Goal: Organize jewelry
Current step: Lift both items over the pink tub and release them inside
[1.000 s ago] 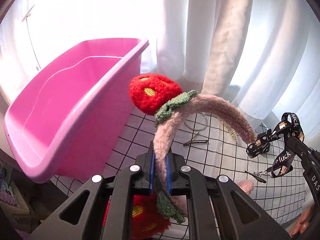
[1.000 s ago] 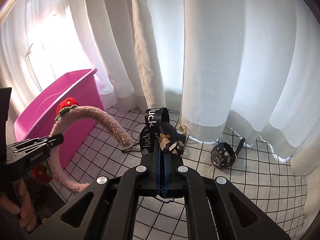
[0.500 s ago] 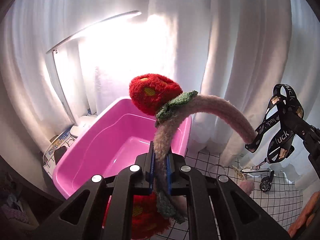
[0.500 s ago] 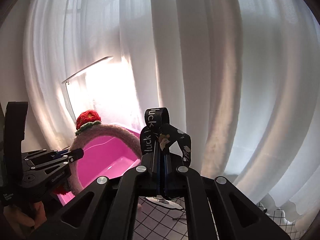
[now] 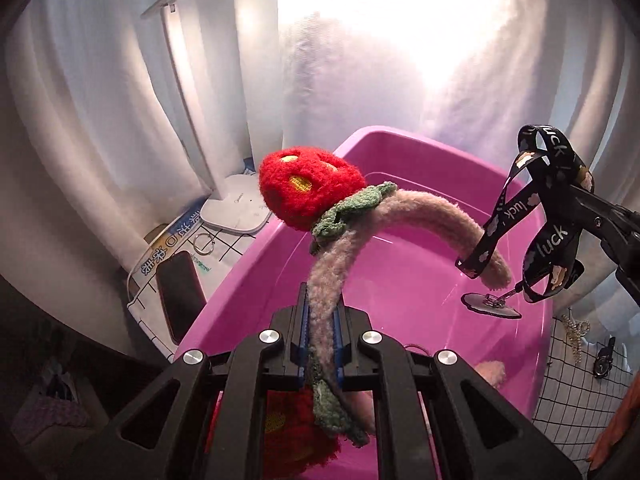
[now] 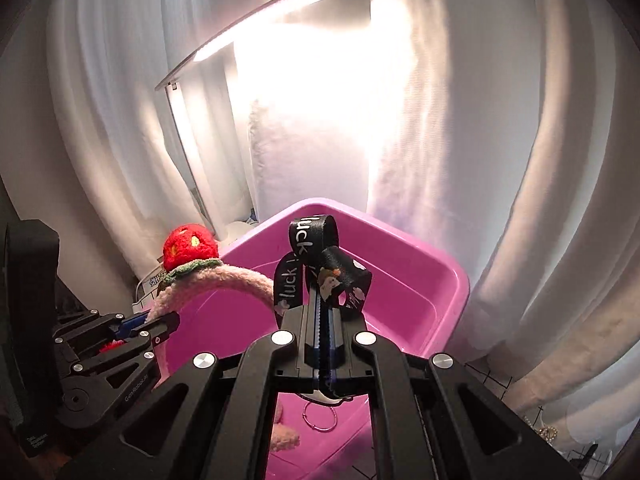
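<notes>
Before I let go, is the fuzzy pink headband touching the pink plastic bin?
Cannot tell. In the left wrist view the fuzzy pink headband hangs over the pink plastic bin, its lower end hidden.

The left gripper [image 5: 320, 330] was a matte black plastic frame of angular struts with triangular cut-outs. Four round silver screws sat across its upper face. Its two fingers [image 5: 303, 332] carried blue inner pads. Seen from the right wrist view, its side bore small pale lettering, too small to read in full. The right gripper [image 6: 325, 334] was of identical build: black struts, four silver screws, blue ridged pads between the fingers [image 6: 318, 320].
</notes>
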Motion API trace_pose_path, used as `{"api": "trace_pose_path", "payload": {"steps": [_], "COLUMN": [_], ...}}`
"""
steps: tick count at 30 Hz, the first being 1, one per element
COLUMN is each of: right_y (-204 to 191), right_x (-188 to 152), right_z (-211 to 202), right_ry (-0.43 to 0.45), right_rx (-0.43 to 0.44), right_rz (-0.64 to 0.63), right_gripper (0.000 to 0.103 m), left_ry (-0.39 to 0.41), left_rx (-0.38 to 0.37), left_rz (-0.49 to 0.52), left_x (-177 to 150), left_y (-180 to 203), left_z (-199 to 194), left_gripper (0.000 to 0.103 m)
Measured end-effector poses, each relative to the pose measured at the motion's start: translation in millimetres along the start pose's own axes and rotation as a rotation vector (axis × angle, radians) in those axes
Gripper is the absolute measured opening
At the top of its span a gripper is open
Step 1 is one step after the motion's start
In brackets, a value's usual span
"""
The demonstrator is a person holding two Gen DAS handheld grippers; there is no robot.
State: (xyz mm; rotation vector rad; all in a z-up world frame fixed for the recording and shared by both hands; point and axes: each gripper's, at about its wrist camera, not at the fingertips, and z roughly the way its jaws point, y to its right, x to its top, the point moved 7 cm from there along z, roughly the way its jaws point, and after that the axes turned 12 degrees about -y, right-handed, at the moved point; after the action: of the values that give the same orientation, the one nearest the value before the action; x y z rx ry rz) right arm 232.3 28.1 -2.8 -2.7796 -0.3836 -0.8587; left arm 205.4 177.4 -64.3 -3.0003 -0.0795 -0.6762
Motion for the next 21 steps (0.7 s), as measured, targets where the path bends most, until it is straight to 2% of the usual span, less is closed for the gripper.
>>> {"api": "trace_pose_path", "payload": {"steps": [4,6,7,8,9,10,11,12,17,21], "right_y": [-4.5,-5.8,-4.9,-4.9,-4.6,-4.5,-6.2,-5.8,1.3,4.1], "right_x": [-7.5,-11.9,-14.4,-15.4,-15.5,-15.0,-12.7,-12.2,-13.5,-16.0], "right_z": [43.6,61.1,67.6,70.6,71.3,70.5,69.2,67.8,53.4,36.4], "right_ry": [-0.133,-0.201,-0.225,-0.234,-0.227,-0.217,-0.212,-0.209,-0.187,-0.144], "right_rx": [-0.001,0.003,-0.004,-0.012,-0.020,-0.034,-0.045,-0.048,-0.053,-0.040], "right_rz": [0.014,0.029,0.037,0.040,0.038,0.034,0.030,0.030,0.052,0.075], "right_gripper": [0.003,0.007,0.020,0.040,0.045,0.048,0.048,0.048,0.049,0.050], "left_ry": [-0.065,-0.086,-0.094,-0.106,-0.113,-0.114,-0.104,-0.089,-0.044,-0.025], "left_rx": [0.015,0.036,0.045,0.059,0.070,0.081,0.093,0.085,0.120,0.085], "left_rz": [0.010,0.026,0.032,0.034,0.034,0.032,0.030,0.033,0.047,0.030], "left_x": [-4.6,-5.2,-5.9,-6.8,-7.4,-7.5,-7.2,-6.9,-5.7,-9.4], "left_y": [-5.1,-6.0,-6.0,-6.8,-8.2,-10.5,-12.8,-13.0,-13.8,-15.6], "left_z": [23.7,30.7,33.4,36.3,38.6,39.7,39.0,36.7,24.6,14.0], "left_gripper": [0.012,0.019,0.022,0.030,0.043,0.051,0.069,0.075,0.088,0.091]}}
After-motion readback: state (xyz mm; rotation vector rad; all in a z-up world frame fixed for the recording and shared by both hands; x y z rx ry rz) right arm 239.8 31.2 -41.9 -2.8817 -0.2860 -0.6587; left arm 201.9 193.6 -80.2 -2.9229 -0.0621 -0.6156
